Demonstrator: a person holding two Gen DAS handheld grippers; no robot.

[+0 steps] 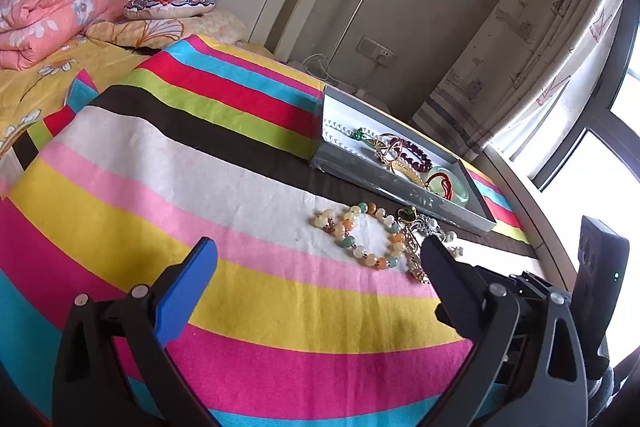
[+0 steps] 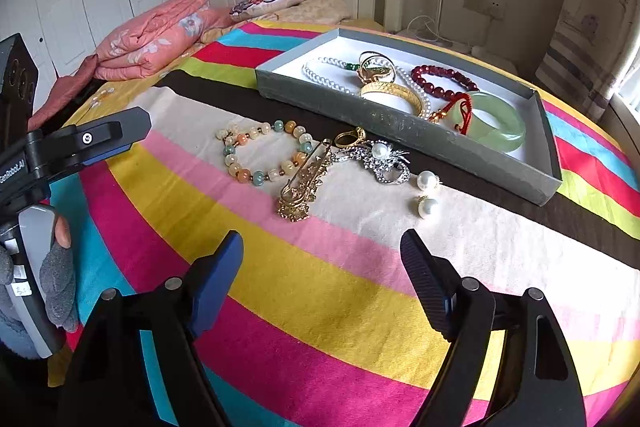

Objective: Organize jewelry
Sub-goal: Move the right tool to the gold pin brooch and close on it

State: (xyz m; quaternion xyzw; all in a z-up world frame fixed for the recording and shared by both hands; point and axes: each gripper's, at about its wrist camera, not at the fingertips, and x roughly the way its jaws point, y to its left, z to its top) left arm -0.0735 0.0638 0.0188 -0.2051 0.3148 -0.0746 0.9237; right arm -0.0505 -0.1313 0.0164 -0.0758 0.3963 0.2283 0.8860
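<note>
Right gripper (image 2: 322,255): jaws wide, empty. Ornate gold filigree brooch (image 2: 306,183) lies just ahead on striped cloth, long axis running away toward grey cardboard tray (image 2: 400,125); right nearer.

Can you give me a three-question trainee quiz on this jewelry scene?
1. True or false: the pale green jade bangle lies inside the grey cardboard tray.
2. How many loose white pearl earrings lie on the striped cloth?
3. Which lies nearest the right tongs: A) gold filigree brooch pin, B) dark red bead bracelet, C) gold bangle?

Key: 1 true; 2 two; 3 A.
</note>
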